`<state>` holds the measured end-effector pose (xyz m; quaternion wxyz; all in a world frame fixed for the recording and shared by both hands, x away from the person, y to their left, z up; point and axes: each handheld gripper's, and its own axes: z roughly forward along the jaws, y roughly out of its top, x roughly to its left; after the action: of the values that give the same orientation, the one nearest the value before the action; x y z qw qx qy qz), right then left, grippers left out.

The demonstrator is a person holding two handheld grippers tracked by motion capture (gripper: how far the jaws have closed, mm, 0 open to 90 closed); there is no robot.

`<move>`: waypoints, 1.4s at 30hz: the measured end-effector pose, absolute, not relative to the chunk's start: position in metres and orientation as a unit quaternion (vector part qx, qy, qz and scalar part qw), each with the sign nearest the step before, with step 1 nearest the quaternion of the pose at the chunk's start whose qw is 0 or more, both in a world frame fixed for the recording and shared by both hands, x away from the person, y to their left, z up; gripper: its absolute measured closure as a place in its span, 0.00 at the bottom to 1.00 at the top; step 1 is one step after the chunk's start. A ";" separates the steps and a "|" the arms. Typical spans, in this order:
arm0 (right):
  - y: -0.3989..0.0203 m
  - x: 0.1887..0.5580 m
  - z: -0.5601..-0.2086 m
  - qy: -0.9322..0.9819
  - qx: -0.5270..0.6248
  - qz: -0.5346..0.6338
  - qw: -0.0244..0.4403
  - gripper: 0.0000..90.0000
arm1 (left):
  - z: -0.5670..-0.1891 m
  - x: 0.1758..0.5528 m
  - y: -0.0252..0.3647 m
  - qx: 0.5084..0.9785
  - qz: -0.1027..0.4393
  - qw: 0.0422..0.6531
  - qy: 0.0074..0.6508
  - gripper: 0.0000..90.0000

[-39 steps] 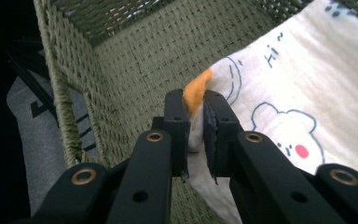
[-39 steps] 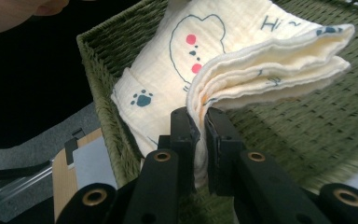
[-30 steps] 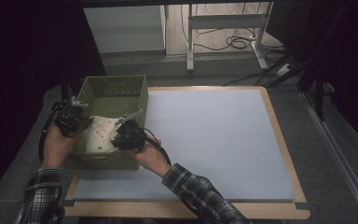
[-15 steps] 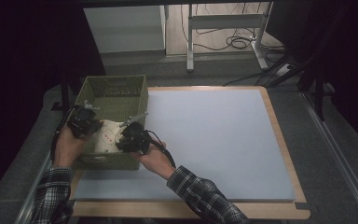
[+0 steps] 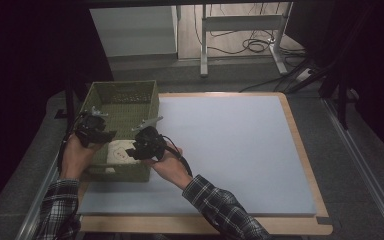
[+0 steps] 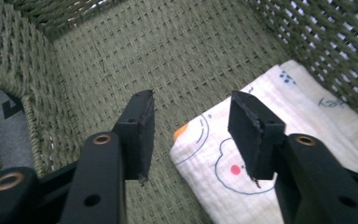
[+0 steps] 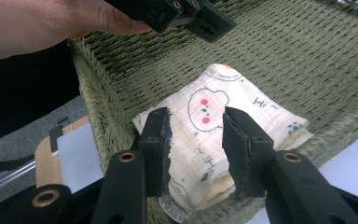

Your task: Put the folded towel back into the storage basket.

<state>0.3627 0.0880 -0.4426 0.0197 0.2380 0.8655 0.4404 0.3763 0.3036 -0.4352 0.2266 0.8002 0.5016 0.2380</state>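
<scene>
Cloth: a folded cream cloth (image 7: 214, 130) printed with small cartoon faces lies flat on the floor of the basket, at the end nearest the person; it also shows in the high view (image 5: 119, 152) and the left gripper view (image 6: 242, 163).
Basket: a green woven basket (image 5: 122, 92) stands at the left edge of the worktop (image 5: 230, 150); the cloth lies against its near wall.
Left tool: the left tool (image 6: 191, 130) hangs inside the basket over one corner of the cloth; its jaws have just been opening and now stand spread, the pads clear of the fabric.
Right tool: the right tool (image 7: 196, 140) hovers above the near rim, over the cloth; its jaws have likewise just been opening and stand apart, nothing pinched between them.
Done, as judged: the cloth rests folded in the basket, and both tools appear to have let go.
Left, as judged: little beyond lifting both tools out of the basket; the fold looks tidy enough to need no correction.
</scene>
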 end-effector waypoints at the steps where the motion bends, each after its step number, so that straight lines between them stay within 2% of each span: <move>1: 0.087 0.363 -0.442 0.866 0.235 0.441 0.022 0.66 | -0.435 0.376 0.303 0.799 0.238 0.229 0.502 0.54; 10: 0.083 0.358 -0.436 0.871 0.205 0.442 0.059 0.50 | -0.433 0.378 0.298 0.786 0.225 0.260 0.514 0.36; 18: 0.068 0.359 -0.431 0.870 0.201 0.444 0.078 0.41 | -0.431 0.382 0.289 0.779 0.210 0.284 0.518 0.25; 42: -0.011 0.369 -0.443 0.865 0.227 0.438 0.087 0.25 | -0.415 0.394 0.226 0.789 0.161 0.344 0.483 0.10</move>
<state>0.3692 -0.0105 -0.4430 0.0867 0.2269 0.8655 0.4381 0.3944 0.2261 -0.4154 0.3442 0.7891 0.4827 0.1608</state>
